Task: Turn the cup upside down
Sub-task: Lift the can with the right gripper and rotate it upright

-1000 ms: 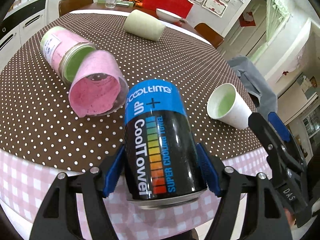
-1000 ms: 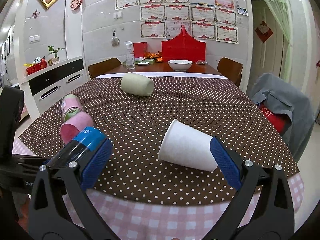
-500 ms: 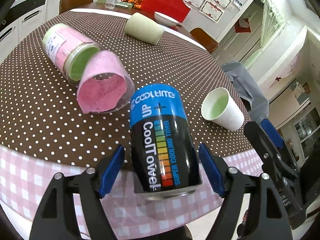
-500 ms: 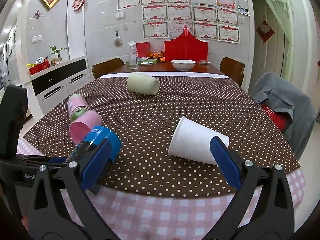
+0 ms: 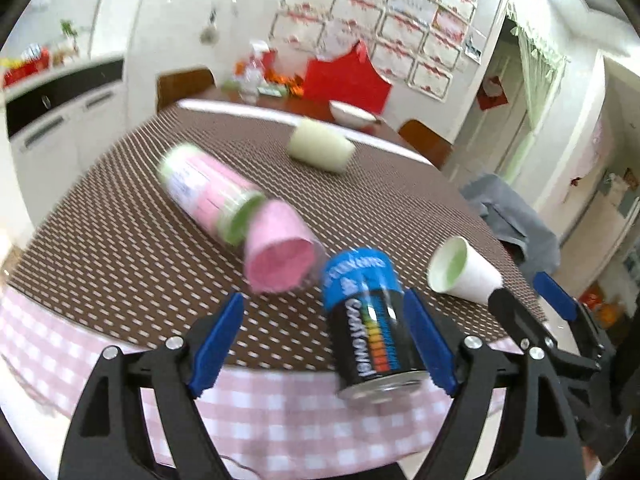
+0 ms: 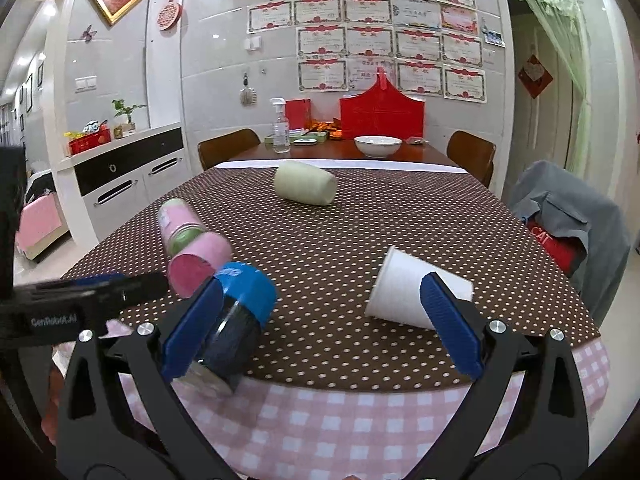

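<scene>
The white paper cup (image 6: pixel 416 294) lies on its side on the bench (image 6: pixel 360 232), near the front right edge. Its open mouth faces left & a bit away, so in the left wrist view the greenish inside of the cup (image 5: pixel 460 270) shows. It's not upside down yet. So the main job isn't done, as far as the pics show.

The right tool (image 6: pixel 320 326) has its fingers wide apart w/ nothing in them. One blue pad (image 6: pixel 448 322) sits just in front of the cup's closed end; can't tell if it touches. The other pad is by the black & blue can (image 6: pixel 236 316).

The left tool (image 5: pixel 324 346) is wide apart too. The can (image 5: pixel 366 320) leans close to its right pad, but the left pad is well off it, so it's not held. The can sits tilted at the bench's front edge, partly over the pink check cloth (image 6: pixel 360 420). It could roll or drop, I think.

What's left, I guess: close the right tool on the cup, lift, turn it mouth down, set it on the bench. Paper cups squash easy, so squeeze soft.

Other stuff lying nearby: a pink cup (image 5: pixel 280 256), a pink & green jar (image 5: pixel 204 196), a pale green cup (image 6: pixel 306 188) farther back.
</scene>
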